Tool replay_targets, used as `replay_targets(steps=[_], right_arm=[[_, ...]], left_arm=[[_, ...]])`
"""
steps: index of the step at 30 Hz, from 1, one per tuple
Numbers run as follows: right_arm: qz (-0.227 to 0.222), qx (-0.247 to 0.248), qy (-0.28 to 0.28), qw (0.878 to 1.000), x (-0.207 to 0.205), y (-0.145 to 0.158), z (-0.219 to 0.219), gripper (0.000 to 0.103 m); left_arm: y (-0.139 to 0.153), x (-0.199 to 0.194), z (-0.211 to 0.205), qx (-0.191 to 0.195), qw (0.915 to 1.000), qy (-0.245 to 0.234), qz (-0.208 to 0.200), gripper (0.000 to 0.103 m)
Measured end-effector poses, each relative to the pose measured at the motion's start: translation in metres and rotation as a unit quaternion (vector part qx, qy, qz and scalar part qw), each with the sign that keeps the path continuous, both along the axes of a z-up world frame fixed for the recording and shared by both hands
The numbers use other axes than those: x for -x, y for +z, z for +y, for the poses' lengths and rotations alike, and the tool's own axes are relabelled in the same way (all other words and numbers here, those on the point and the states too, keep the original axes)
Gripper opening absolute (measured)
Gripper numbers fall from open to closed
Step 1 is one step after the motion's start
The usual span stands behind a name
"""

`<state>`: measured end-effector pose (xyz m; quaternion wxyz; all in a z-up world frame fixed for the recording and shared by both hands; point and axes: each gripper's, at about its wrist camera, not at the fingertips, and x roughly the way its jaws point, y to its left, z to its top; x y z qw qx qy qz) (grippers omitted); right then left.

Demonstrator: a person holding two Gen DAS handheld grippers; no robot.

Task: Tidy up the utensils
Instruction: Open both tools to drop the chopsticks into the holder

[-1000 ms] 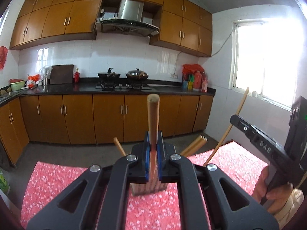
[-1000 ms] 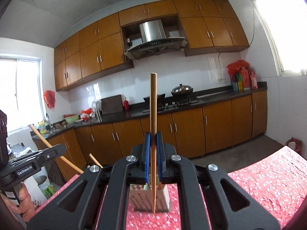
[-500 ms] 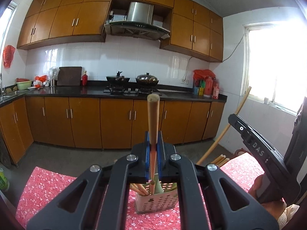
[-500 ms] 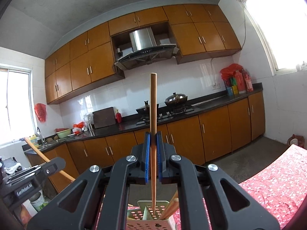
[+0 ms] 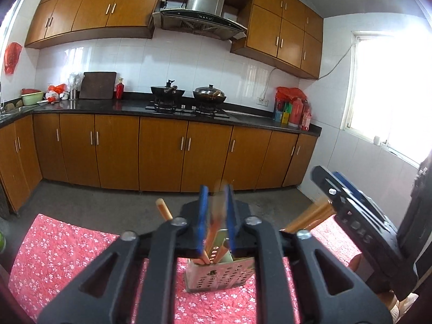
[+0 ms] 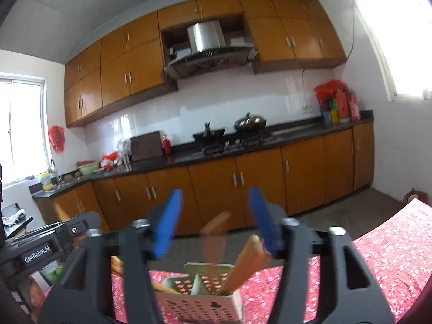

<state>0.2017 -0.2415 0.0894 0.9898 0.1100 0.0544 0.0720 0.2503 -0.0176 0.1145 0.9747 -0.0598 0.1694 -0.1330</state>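
Red floral tablecloth (image 5: 67, 245), pale perforated holder (image 5: 220, 276) — tan wooden utensils (image 6: 247, 263), orange-brown cabinets (image 5: 162, 151)

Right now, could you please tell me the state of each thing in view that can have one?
Left tongs: opening, a blurred wooden stick between them, dropping.
Right tongs: opening wide, a blurred wooden stick loose between them.
Utensil holder: upright on the tablecloth, several wooden utensils leaning inside.
Lower cabinet doors: closed.
Right pot: lid on.
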Motion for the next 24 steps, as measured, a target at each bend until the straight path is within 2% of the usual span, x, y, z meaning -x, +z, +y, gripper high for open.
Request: replay_targets(steps=[3,5,6,7,8,10,11,12,13,16,20,24], right_arm=[[0.000,0.001,-0.002,1.000,0.010,0.007,-0.006,0.058],[0.000,-0.001,-0.006,1.000,0.017,0.010,-0.011,0.068],[-0.001,-0.002,-0.010,1.000,0.024,0.012,-0.014,0.072],[-0.003,-0.003,-0.013,1.000,0.033,0.013,-0.017,0.079],[-0.003,-0.001,-0.015,1.000,0.042,0.014,-0.019,0.087],[-0.002,0.004,-0.016,1.000,0.055,0.012,-0.021,0.098],[-0.003,0.010,-0.017,1.000,0.067,0.009,-0.020,0.101],[-0.001,0.015,-0.019,1.000,0.071,0.007,-0.020,0.101],[0.003,0.022,-0.020,1.000,0.077,0.004,-0.018,0.101],[0.019,0.039,-0.024,0.999,0.096,-0.010,-0.012,0.101],[0.052,0.049,-0.035,0.997,0.117,-0.031,-0.007,0.101],[0.082,0.046,-0.046,0.995,0.134,-0.053,-0.003,0.101]], left_arm=[[0.007,0.012,0.007,0.004,0.9999,0.007,-0.011,0.032],[0.011,0.023,0.015,0.012,0.9997,0.010,-0.017,0.038],[0.014,0.028,0.018,0.014,0.9996,0.012,-0.021,0.044],[0.015,0.035,0.022,0.015,0.9995,0.015,-0.025,0.053],[0.015,0.047,0.026,0.011,0.9992,0.021,-0.032,0.057],[0.013,0.067,0.032,-0.002,0.9986,0.032,-0.043,0.075],[0.012,0.075,0.033,-0.009,0.9981,0.037,-0.047,0.081],[0.010,0.086,0.035,-0.015,0.9975,0.043,-0.054,0.093],[0.005,0.099,0.038,-0.023,0.9967,0.050,-0.060,0.099],[-0.006,0.123,0.041,-0.047,0.9949,0.065,-0.061,0.099],[-0.035,0.161,0.045,-0.071,0.9917,0.090,-0.057,0.099],[-0.063,0.184,0.047,-0.079,0.9913,0.100,-0.033,0.099]])
